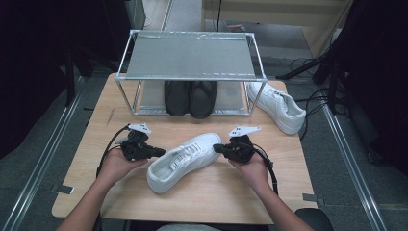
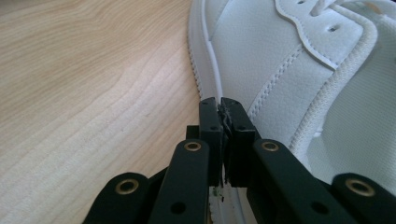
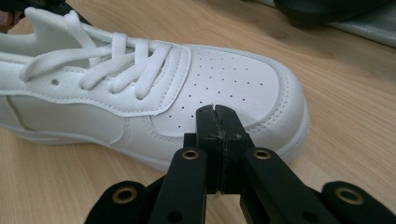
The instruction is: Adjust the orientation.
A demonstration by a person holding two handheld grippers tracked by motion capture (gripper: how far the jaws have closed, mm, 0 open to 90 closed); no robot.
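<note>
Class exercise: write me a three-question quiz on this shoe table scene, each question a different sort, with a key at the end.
1. True or false: both grippers have their jaws closed.
2. Multiple choice: where is the black pair of shoes? A) on the rack's top shelf B) on the rack's bottom shelf C) on the floor
3. Short answer: how many white shoes are on the table, and which one lies between the grippers?

Key
1. True: the left gripper and right gripper each show jaws pressed together, empty.
2. B: the black shoes sit on the lower shelf of the rack.
3. Two: the near shoe lies between the grippers; the far shoe lies right of the rack.
</note>
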